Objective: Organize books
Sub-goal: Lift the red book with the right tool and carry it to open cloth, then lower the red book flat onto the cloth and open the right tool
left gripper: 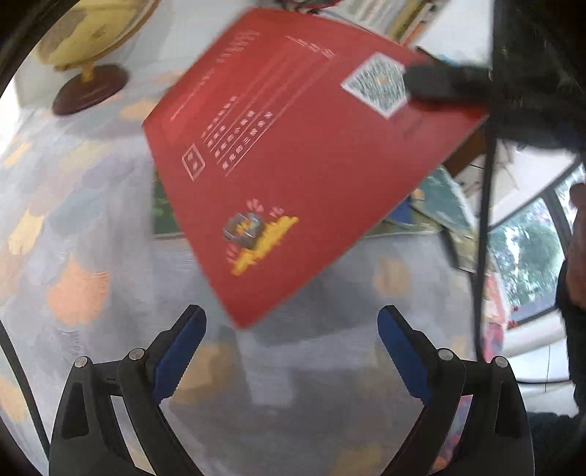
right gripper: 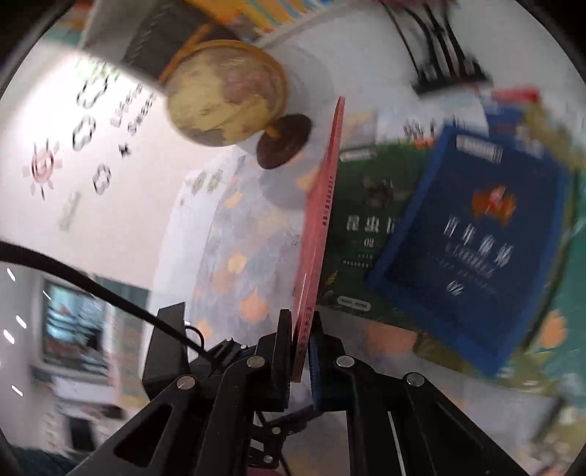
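A red book [left gripper: 293, 146] hangs tilted above the table, its back cover with a QR code facing the left wrist view. My right gripper [right gripper: 301, 329] is shut on its spine edge [right gripper: 322, 219]; its dark finger shows at the book's upper right corner [left gripper: 439, 82]. My left gripper [left gripper: 291, 326] is open and empty, just below the book's lowest corner. A blue book [right gripper: 472, 249] lies on a green book [right gripper: 362, 227] on the table. Those books peek out under the red one in the left wrist view [left gripper: 439, 205].
A yellow globe [left gripper: 84, 33] on a brown base stands at the back left, also in the right wrist view [right gripper: 227, 95]. The table carries a pale patterned cloth [left gripper: 73, 219]. Shelved books [right gripper: 271, 14] line the back. A black cable [left gripper: 483, 219] hangs at right.
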{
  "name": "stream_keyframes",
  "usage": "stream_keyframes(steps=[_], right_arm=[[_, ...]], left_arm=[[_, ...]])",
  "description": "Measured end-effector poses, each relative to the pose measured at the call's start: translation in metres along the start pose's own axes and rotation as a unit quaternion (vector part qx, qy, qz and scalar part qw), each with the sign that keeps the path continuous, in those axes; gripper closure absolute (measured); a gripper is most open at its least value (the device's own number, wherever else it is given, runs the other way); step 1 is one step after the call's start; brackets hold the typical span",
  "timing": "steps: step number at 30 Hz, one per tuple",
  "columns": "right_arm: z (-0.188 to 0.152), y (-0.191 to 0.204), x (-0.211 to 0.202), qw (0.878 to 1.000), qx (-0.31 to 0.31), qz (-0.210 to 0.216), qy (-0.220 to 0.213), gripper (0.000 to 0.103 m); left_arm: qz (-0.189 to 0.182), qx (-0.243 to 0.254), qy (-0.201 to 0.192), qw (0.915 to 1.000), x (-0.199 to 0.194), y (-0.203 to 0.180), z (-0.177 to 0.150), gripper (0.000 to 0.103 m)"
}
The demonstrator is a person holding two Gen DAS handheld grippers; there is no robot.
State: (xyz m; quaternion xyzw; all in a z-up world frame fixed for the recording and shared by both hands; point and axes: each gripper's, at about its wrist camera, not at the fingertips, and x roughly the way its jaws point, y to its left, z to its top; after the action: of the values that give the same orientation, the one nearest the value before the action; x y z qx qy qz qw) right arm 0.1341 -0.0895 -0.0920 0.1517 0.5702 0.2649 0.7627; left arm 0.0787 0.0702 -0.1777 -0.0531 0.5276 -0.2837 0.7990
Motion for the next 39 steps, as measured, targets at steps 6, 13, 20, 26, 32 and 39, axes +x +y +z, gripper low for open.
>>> stream_keyframes(steps=[6, 13, 20, 26, 32, 39], right_arm=[[-0.009, 0.072, -0.005, 0.988, -0.105, -0.087, 0.067, 0.096], [-0.051, 0.135, 0.059, 0.979, -0.137, -0.017, 0.152, 0.089], [-0.078, 0.149, 0.089, 0.97, -0.111, 0.07, 0.206, 0.088], [-0.085, 0.117, 0.082, 0.984, -0.068, 0.031, 0.16, 0.072], [-0.089, 0.09, 0.076, 0.99, -0.079, -0.034, 0.115, 0.072], [-0.097, 0.073, 0.108, 0.984, -0.126, -0.09, 0.089, 0.072]], left_arm=[[-0.003, -0.013, -0.021, 0.9997, -0.046, -0.003, -0.033, 0.009], [0.069, -0.125, -0.05, 0.9885, -0.126, 0.044, -0.115, 0.009], [0.183, -0.242, -0.046, 0.9517, -0.167, 0.083, -0.194, 0.009], [0.214, -0.231, -0.048, 0.948, -0.167, 0.083, -0.191, 0.009], [0.214, -0.23, -0.036, 0.9488, -0.133, 0.092, -0.145, 0.016], [0.22, -0.271, -0.03, 0.9365, -0.111, 0.114, -0.119, 0.017]])
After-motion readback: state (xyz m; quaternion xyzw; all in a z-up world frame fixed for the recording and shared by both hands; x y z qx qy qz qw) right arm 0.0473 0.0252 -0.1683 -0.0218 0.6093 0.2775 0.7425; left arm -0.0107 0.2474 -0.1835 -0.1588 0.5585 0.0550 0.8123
